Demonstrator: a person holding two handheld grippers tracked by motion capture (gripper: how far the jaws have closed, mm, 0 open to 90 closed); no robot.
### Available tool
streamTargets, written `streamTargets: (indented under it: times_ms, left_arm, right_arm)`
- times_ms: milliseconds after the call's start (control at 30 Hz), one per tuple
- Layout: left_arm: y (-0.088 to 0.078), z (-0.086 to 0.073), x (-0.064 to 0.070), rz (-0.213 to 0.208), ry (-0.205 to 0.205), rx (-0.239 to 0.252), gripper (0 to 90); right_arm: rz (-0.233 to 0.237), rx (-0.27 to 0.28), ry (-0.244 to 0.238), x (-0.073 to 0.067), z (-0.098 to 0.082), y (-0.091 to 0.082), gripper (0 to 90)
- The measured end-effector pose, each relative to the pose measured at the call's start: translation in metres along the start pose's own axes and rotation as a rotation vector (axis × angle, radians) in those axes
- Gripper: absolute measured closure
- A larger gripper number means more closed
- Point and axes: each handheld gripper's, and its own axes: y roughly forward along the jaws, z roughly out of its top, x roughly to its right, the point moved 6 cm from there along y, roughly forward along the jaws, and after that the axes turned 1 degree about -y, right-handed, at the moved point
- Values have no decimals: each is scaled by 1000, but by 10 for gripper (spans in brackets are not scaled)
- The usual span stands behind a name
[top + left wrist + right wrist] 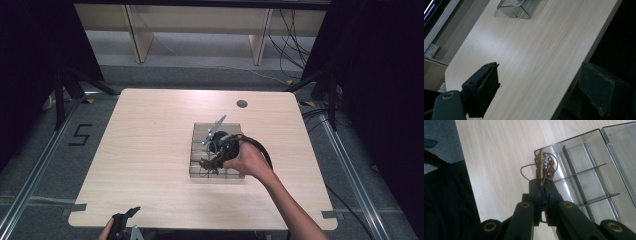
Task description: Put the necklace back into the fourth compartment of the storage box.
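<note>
My right gripper (543,183) is shut on a small tan board with brown wire loops (542,165). It holds the board edge-up over the near left corner of a clear compartment box (574,182). In the high view the right gripper (206,163) hangs over the box (200,131) at mid table, with the wired board (204,162) at its tip. My left gripper (125,220) rests at the table's near edge, far from the box. In the left gripper view its fingertips (491,72) stand wide apart, so the left gripper (540,68) is open with only bare tabletop between. The box (515,8) lies far off.
The box's clear lid (621,150) lies open flat beside the compartments. A round cable hole (242,103) sits near the table's far edge. Black cloth (446,202) hangs off the table's near side. The light wood table (150,150) has wide bare room on its left half.
</note>
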Motion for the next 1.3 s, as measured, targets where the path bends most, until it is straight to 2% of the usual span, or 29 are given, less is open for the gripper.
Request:
streamTargets:
  times_ms: [67,100,167,233,267,333,367,400,433,467,533,567,633,733,767,967,1033,1100,1133,1167,1300]
  left_arm:
    - [2,0,2,-14,-15,4,157]
    - [1,-1,1,-7,0,-7,157]
    - [1,0,2,-10,-4,0,157]
    - [1,1,2,-14,-11,9,157]
    - [0,1,0,-3,9,-2,157]
    - [-1,0,0,-7,7,-6,157]
    - [0,0,0,-7,3,-2,157]
    - [0,0,0,-7,3,-2,157]
    - [1,0,2,-22,-15,-1,157]
    - [2,0,2,-15,-9,10,157]
    - [1,0,1,-15,-4,3,157]
    - [-1,0,0,-9,10,-6,157]
    - [0,0,0,-11,-6,1,157]
    - [-1,0,0,-12,-1,0,157]
    - [0,0,2,-19,-13,2,157]
    - [0,1,1,-30,-3,5,157]
    - [0,1,0,-10,1,1,157]
    - [0,1,1,-11,-2,2,157]
    - [0,1,0,-11,0,3,157]
    - [0,1,0,-11,-2,3,157]
    - [0,1,2,-19,-12,4,157]
  right_arm:
    - [1,-13,4,2,3,0,869]
    - [2,-14,4,3,5,0,869]
    - [-14,-33,5,7,8,1,869]
    - [-3,-38,15,8,11,2,868]
    - [-24,-49,5,12,12,2,869]
    - [-16,-53,18,13,15,6,869]
    - [-19,-64,1,16,15,8,869]
    - [-18,-70,9,16,16,11,869]
    - [-22,-80,11,18,17,14,868]
    - [-18,-81,5,19,17,16,869]
    - [-22,-108,21,21,17,22,868]
    - [-22,-112,13,23,18,24,869]
    - [-21,-114,21,26,20,29,869]
    - [-18,-122,17,30,20,33,869]
    - [-21,-126,26,30,21,36,869]
    - [-21,-146,30,35,22,48,868]
    - [-20,-150,36,36,23,52,869]
    - [-14,-145,44,37,23,58,869]
    - [-13,-150,24,39,22,60,869]
    - [-10,-173,70,36,22,61,868]
    - [5,-178,66,40,24,71,869]
